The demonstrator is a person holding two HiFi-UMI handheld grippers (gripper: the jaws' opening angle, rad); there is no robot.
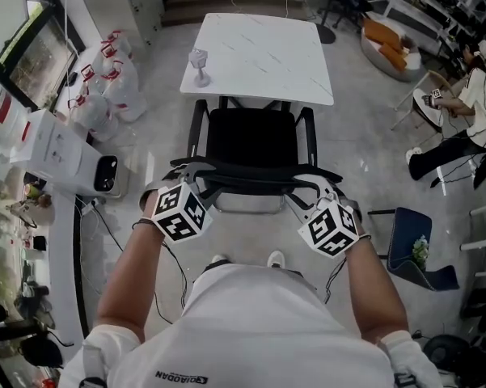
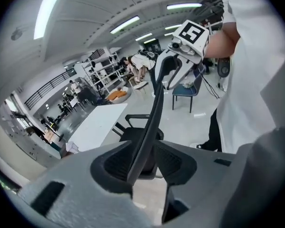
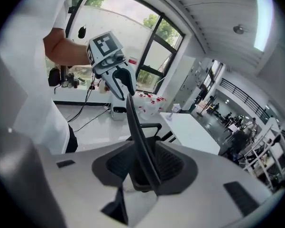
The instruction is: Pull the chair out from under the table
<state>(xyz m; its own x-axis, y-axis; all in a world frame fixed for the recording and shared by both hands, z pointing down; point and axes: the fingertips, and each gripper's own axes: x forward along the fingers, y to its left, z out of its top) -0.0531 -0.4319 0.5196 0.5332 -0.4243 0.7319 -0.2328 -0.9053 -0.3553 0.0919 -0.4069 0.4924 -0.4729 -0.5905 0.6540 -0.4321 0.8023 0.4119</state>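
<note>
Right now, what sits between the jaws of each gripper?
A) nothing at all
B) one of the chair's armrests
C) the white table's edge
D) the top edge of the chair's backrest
D: the chair backrest has its thin top edge running between the jaws of the left gripper and of the right gripper; both pairs of jaws stand apart around it.

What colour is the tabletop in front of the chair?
Tabletop: white, faint marbling; head view shows it best.
</note>
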